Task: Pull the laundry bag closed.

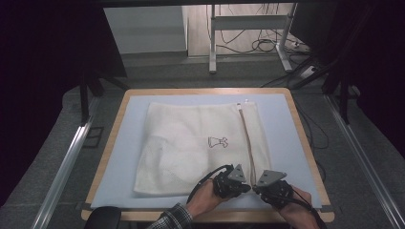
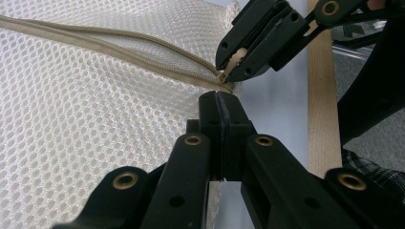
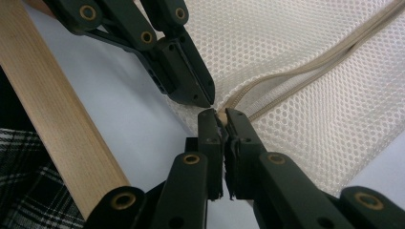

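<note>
Both hands low at desk's near edge, claws tip to tip. Left claw (image 2: pixel 220 98) closed on mesh laundry bag (image 1: pixel 191 143) corner; right claw (image 3: pixel 219 116) clamps zipper pull (image 3: pixel 221 117). Blue mat (image 1: pixel 282 129), grey carpet (image 1: pixel 191 71) beyond.

No legible text (none anywhere)

Mesh bag (image 1: pixel 191 148) flat on table (image 1: pixel 286 143) — zipper (image 1: pixel 248 143) along its right side.

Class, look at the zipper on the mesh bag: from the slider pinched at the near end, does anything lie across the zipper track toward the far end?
Nothing visible does. The right gripper pinches the slider at the near end, the left gripper clamps the mesh bag beside it, and the zipper track runs bare to the far edge.
</note>
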`<action>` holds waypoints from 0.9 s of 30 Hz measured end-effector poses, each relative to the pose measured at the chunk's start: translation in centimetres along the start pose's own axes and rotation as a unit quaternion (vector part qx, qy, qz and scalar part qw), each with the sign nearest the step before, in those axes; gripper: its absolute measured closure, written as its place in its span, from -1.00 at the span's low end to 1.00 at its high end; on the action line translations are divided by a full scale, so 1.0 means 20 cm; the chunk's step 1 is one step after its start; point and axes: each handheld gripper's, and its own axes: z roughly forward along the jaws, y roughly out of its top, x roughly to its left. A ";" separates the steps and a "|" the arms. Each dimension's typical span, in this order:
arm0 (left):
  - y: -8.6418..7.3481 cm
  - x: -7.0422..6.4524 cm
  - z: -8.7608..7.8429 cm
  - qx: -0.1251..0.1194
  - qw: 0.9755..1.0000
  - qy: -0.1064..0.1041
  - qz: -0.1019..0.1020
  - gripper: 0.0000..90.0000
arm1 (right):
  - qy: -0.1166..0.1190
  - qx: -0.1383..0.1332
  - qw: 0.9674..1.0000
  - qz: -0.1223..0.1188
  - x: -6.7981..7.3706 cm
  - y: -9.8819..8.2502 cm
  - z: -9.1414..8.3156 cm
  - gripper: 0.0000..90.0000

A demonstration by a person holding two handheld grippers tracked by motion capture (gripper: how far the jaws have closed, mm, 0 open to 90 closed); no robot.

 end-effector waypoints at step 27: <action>-0.01 0.00 0.01 0.003 1.000 -0.011 0.006 1.00 | -0.019 -0.001 1.000 -0.001 -0.07 0.03 0.03 0.91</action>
